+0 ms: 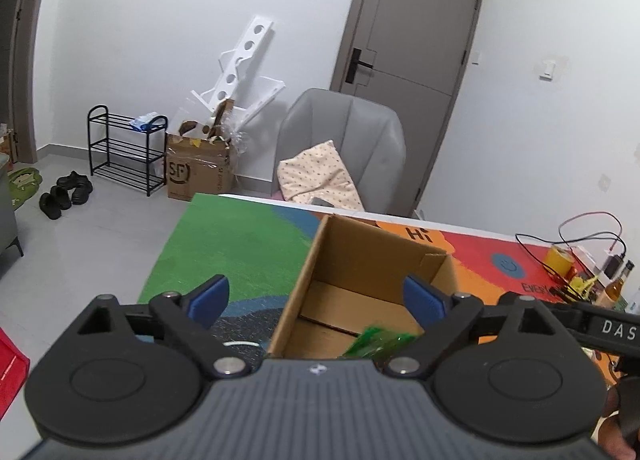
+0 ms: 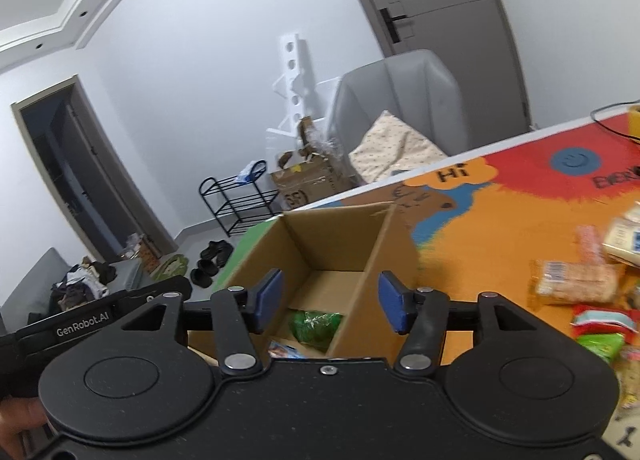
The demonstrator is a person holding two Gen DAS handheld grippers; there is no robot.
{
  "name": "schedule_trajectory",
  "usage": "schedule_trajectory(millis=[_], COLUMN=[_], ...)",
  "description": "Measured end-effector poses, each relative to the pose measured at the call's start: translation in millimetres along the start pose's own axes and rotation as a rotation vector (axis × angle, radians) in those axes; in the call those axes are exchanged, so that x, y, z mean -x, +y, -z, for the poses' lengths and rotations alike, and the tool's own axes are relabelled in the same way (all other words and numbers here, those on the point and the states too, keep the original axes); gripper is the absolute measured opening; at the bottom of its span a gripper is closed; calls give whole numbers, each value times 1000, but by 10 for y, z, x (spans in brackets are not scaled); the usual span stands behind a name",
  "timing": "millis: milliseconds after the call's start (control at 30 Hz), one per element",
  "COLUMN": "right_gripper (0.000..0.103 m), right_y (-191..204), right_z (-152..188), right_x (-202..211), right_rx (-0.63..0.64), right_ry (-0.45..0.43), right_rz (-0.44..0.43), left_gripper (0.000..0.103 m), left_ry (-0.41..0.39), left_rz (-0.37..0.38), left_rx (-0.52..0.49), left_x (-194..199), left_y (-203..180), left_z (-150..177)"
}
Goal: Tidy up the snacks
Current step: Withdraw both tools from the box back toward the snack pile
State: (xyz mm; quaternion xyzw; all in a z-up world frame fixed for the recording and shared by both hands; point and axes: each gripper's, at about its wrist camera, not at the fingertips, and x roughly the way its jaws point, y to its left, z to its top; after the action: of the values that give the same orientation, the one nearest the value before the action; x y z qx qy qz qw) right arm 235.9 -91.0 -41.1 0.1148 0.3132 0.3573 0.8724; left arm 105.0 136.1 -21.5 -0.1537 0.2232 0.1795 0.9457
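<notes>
An open cardboard box (image 1: 340, 244) (image 2: 320, 236) stands on the colourful table mat. A green snack packet (image 1: 378, 344) (image 2: 314, 326) lies on its floor, with a bluish packet (image 2: 282, 350) beside it in the right wrist view. My left gripper (image 1: 318, 300) is open and empty, above the box's near left wall. My right gripper (image 2: 330, 302) is open and empty, above the box's near edge. Several loose snack packets (image 2: 574, 286) lie on the mat to the right of the box.
The mat (image 1: 236, 244) covers a white table. Cables, a yellow tape roll (image 1: 560, 258) and a bottle (image 1: 618, 284) sit at its far right. A grey chair (image 1: 344, 139) with a cushion stands behind the table. A shoe rack (image 1: 124, 147) and carton are on the floor.
</notes>
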Motion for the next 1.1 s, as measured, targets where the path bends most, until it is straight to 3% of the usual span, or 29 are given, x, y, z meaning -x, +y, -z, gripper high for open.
schedule_trajectory(millis=[300, 633, 1100], right_gripper=[67, 89, 96], right_y=[-381, -661, -1034], right_z=[29, 52, 125], right_x=[376, 758, 1310], right_rx=[-23, -51, -101], right_ry=[-40, -73, -124], right_rz=[96, 180, 313], left_gripper=[98, 99, 99], left_ry=[28, 48, 69], left_rz=[51, 109, 252], left_rx=[-19, -68, -134], left_x=[13, 64, 111], left_y=[-253, -599, -1087], left_z=[100, 162, 269])
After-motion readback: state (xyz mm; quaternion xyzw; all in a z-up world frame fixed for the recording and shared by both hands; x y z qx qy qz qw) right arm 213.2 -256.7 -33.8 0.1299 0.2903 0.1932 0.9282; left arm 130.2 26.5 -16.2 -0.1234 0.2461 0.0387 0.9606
